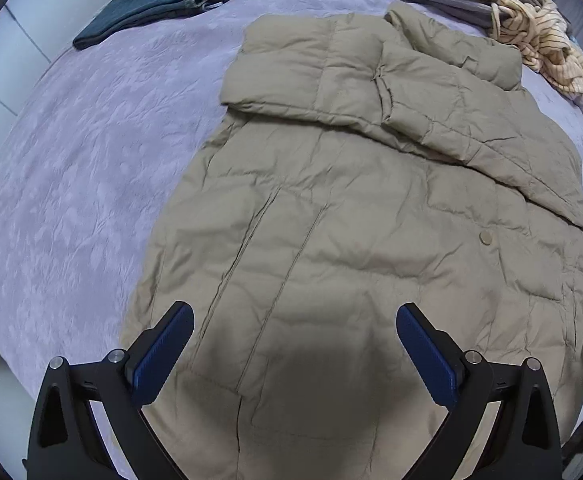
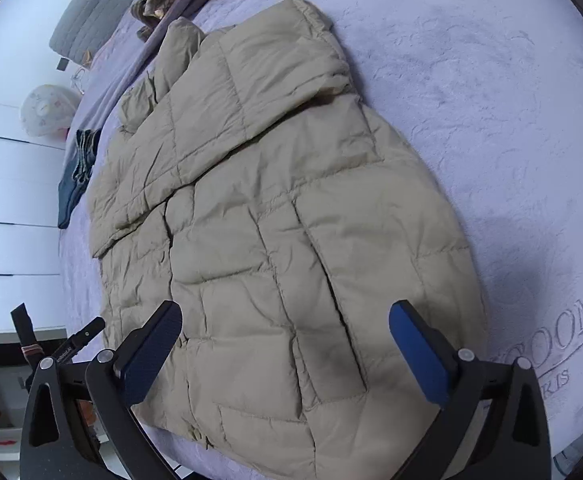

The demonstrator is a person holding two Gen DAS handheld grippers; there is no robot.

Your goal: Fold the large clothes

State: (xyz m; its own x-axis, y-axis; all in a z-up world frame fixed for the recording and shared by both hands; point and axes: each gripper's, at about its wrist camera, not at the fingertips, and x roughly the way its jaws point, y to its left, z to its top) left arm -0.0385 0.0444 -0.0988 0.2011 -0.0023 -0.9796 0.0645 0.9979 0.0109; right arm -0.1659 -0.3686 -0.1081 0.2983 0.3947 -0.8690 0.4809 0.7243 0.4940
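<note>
A beige quilted puffer jacket (image 1: 371, 216) lies flat on the lilac bedspread (image 1: 83, 168), both sleeves folded across its upper body. My left gripper (image 1: 295, 320) hovers above the jacket's lower half, jaws wide open, blue pads clear of the fabric. In the right wrist view the same jacket (image 2: 275, 216) stretches away from me, and my right gripper (image 2: 285, 320) hangs open over its near hem with nothing between the fingers. The other gripper's black tip (image 2: 87, 332) shows at the lower left.
Folded dark jeans (image 1: 159, 4) rest at the bed's far left. A heap of striped and brown clothes (image 1: 531, 20) sits at the far right by the grey headboard (image 2: 91, 12). White drawers (image 2: 7, 208) stand beside the bed. Embroidered lettering (image 2: 571, 332) marks the spread.
</note>
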